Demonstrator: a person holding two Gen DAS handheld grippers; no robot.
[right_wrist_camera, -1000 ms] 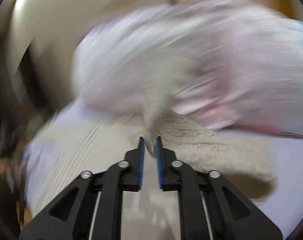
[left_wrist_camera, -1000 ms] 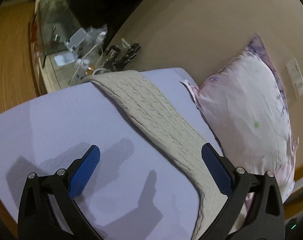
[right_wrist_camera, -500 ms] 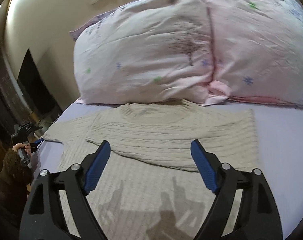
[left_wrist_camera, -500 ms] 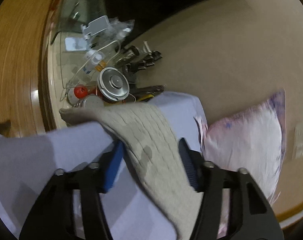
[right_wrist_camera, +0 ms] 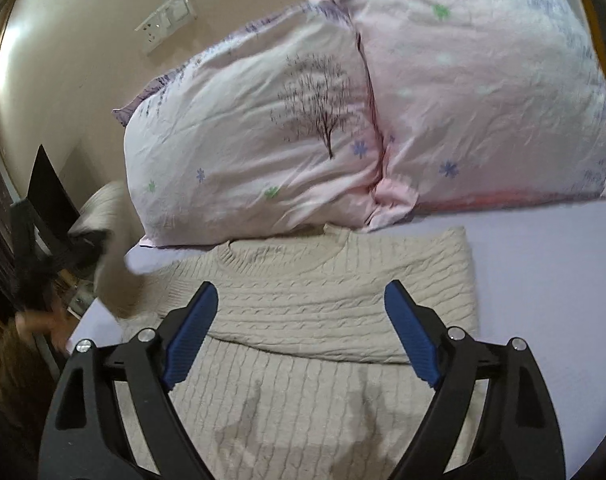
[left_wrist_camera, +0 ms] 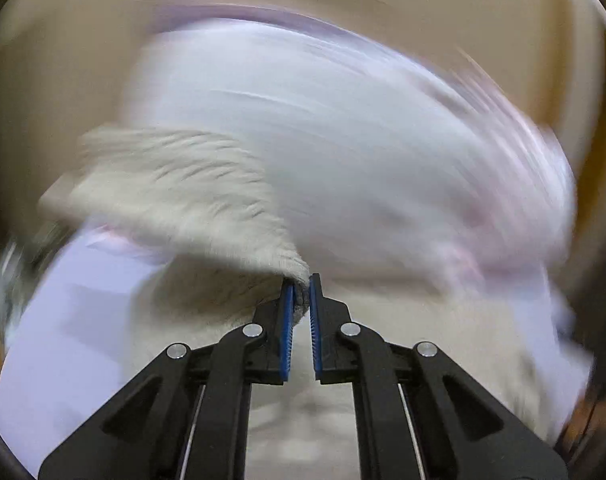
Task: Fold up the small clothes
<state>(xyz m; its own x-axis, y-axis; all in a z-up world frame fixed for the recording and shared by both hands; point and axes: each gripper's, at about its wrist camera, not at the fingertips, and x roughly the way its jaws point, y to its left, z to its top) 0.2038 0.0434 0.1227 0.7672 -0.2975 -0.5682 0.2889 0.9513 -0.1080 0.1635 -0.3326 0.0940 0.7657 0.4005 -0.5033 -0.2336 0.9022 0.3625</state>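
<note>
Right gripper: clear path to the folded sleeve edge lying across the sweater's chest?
Probably yes. The right gripper is open and empty, hanging just above the cable-knit sweater, with nothing between its fingers and the folded sleeve. The pillows sit beyond the collar, and the left gripper pinches the other sleeve.

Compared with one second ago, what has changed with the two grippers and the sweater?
The left gripper, open over the sleeve a second ago, has shut on the sleeve of the beige sweater and is swinging it up; its view is blurred. The right gripper, shut on the other sleeve before, has let go and now stands open above the sweater, that sleeve folded across the chest. The pillows and the sheet stayed as they were.
</note>
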